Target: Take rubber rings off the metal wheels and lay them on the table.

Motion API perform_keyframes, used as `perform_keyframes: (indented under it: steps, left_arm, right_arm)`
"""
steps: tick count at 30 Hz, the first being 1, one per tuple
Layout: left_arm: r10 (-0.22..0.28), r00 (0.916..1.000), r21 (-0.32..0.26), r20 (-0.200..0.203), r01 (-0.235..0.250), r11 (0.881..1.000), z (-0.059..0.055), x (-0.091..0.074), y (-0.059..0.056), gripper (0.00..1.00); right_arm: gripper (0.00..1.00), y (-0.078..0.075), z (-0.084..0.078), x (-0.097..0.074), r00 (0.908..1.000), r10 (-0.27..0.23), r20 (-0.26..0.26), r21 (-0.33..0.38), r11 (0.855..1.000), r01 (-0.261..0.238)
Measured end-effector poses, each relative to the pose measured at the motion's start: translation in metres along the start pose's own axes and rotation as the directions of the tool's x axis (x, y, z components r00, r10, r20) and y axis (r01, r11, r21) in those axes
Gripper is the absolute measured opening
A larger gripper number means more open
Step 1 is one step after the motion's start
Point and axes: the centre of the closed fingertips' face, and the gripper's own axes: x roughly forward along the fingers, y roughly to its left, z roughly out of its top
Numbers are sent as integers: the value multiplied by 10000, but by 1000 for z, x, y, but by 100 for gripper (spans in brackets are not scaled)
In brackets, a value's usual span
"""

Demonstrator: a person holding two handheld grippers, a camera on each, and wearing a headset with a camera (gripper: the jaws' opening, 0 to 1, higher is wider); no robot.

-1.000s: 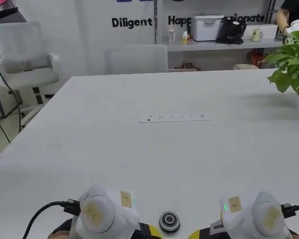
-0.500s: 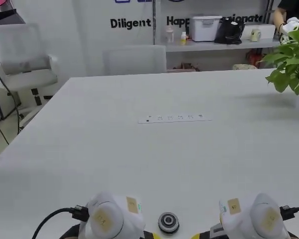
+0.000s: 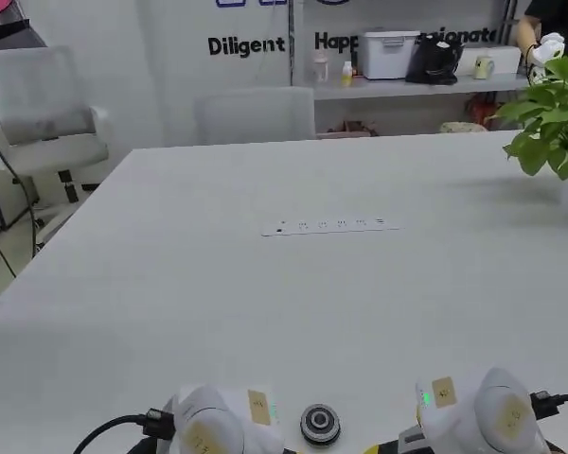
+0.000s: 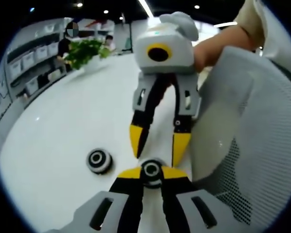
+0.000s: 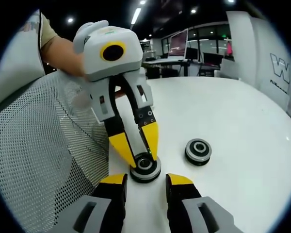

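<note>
**Near wheel** (image 4: 152,171): lies flat on the table (image 3: 341,303) at its near edge, directly between the two claws. Its rubber ring (image 5: 146,178) is in place, a dark matt band round a bright metal hub of stepped concentric rings with a dark bore.

**Second wheel** (image 5: 198,151): same build, ring on. It lies free just beside the first, farther from the person.

**Left claw** (image 5: 141,158): narrowed onto the near wheel, yellow tips bearing on it from either side. It appears to be gripping.

**Right claw** (image 4: 157,151): jaws parted and aimed at the same wheel from the opposite side, just short of it. It holds nothing.

**Change noted:** over the last second, in the head view, the left claw's white housing has drawn inward and lower, toward the table edge. The second wheel and the right claw have kept their places.

**Judgement:** the left claw has been set as the clamp and the right is placed to peel. No ring is off yet, so the task is at its start.

**Surfaces:**
- The table is white, smooth and faintly glossy, so a loose wheel would likely slide.
- The claw tips are hard yellow wedges on black links.
- A white mesh chair back (image 5: 43,141) stands close behind the left claw.
</note>
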Motion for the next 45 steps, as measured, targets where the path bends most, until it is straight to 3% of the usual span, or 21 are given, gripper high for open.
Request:
perform_keyframes:
  steps: [10, 14, 34, 39, 40, 45]
  left_arm:
    - [372, 9993, -117, -33, -372, 9992, 0, 2, 3, 13]
    - [444, 9990, -77, -27, -444, 9990, 1, 2, 4, 13]
    - [796, 9968, -155, 122, -794, 9967, 2, 4, 8, 13]
    - [857, 9962, -190, 138, -855, 9962, 3, 5, 9, 13]
    - [885, 9960, -188, 133, -883, 9959, 3, 5, 9, 13]
    - [985, 9951, -234, 126, -982, 9949, 3, 5, 10, 13]
  right_arm:
    - [27, 0, 2, 1, 10000, -17, 91, -4, 10000, 17]
    - [22, -4, -3, 1, 9997, -212, -144, -36, 9998, 212]
    - [2, -6, -11, -4, 9993, -229, -281, 940, 9952, 254]
    - [0, -12, -9, -9, 9989, -478, 9, 1864, 9814, 468]
    - [0, -13, -10, -11, 9984, -567, 85, 2311, 9715, 532]
    - [0, -16, -8, -13, 9969, -688, 371, 2730, 9604, 561]
